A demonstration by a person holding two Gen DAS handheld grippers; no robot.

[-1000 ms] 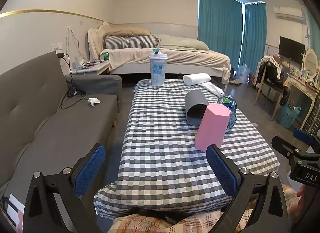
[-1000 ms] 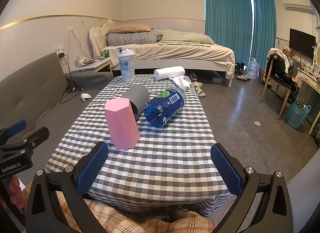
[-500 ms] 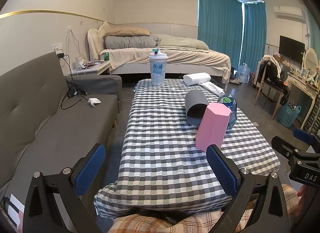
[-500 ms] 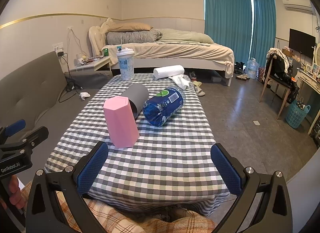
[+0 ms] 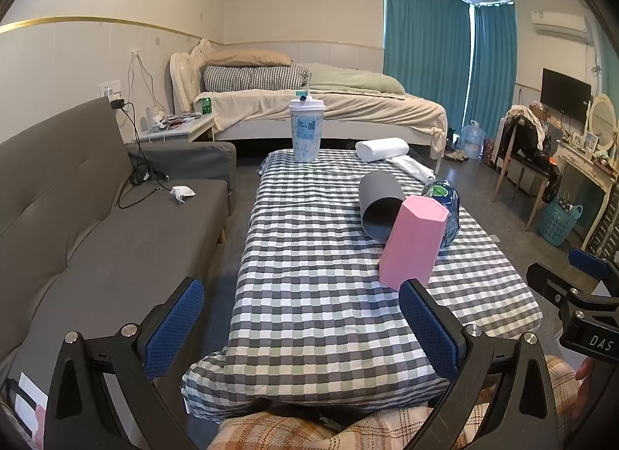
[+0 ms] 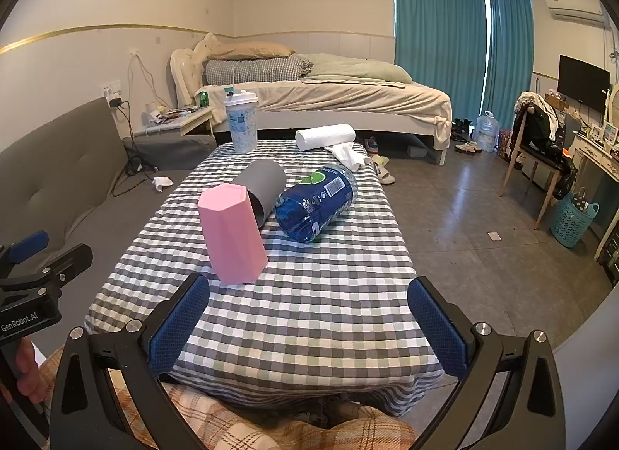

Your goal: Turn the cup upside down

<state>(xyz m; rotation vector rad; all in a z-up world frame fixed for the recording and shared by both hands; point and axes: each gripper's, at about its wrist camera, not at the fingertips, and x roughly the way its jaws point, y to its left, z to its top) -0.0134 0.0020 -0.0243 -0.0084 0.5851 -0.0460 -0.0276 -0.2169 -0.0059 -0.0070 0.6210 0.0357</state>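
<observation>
almost nothing has moved since the earlier frames: the right view has drifted only slightly and both claws hang at the near edge of the checked table (image 6: 317,318), in the same places.

left gripper (image 5: 300,328) is released, jaws spread wide, holding nothing. right gripper (image 6: 309,328) is likewise spread and empty.

pink hexagonal cup (image 6: 232,233) stands on the near-left part of the table, its wider end down and what looks like a closed face on top, so it may already be inverted; i cannot tell for sure. just behind it a grey cup (image 6: 263,187) lies on its side, mouth toward the camera, touching or nearly touching the pink one, with a blue water bottle (image 6: 315,202) lying to its right.

if the grey cup is the target, come in from the far-left side, clear of the pink cup and bottle, pinch the wall mid-body, lift, then rotate mouth down before setting it on bare cloth.
</observation>
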